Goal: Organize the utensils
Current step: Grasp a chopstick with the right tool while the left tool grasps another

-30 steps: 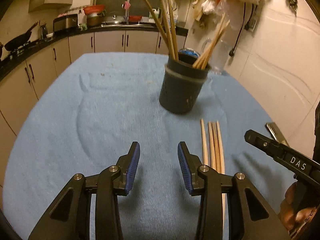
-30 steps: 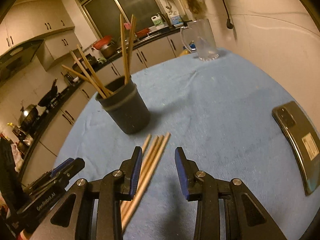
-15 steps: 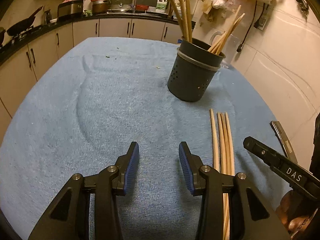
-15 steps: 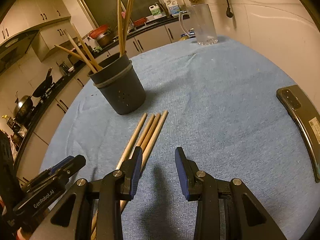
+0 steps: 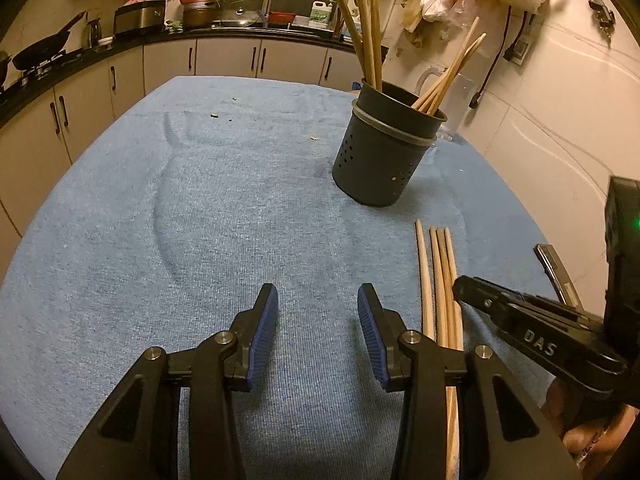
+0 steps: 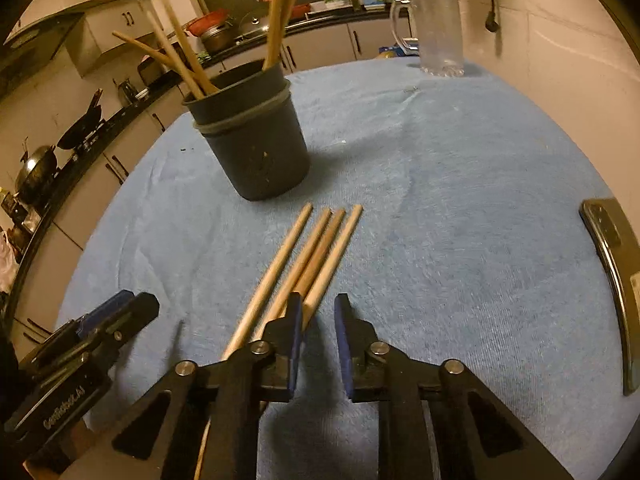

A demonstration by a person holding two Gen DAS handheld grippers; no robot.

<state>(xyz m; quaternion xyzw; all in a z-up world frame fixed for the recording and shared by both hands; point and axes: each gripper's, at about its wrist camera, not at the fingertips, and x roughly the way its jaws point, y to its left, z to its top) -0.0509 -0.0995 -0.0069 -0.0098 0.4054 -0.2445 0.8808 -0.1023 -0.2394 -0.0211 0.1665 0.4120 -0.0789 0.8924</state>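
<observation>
Several loose wooden chopsticks [image 6: 316,248] lie side by side on the blue cloth [image 5: 200,220], in front of a dark perforated holder [image 6: 260,152] that has more chopsticks standing in it. My right gripper [image 6: 318,308] sits low at their near ends and its jaws are closing to a narrow gap. The rightmost stick runs in at the left pad's edge, and the pads do not pinch it. My left gripper [image 5: 316,300] hovers open over bare cloth, left of the chopsticks [image 5: 440,272] and nearer than the holder [image 5: 380,164].
A phone [image 6: 612,264] lies on the cloth at the right edge. A clear glass jug [image 6: 436,36] stands at the far side beyond the holder. Kitchen counters and cabinets ring the table, with a tiled wall on the right.
My right gripper has moved forward and down onto the near ends of the loose chopsticks and its jaws have narrowed a lot. The left gripper has stayed open in much the same place.
</observation>
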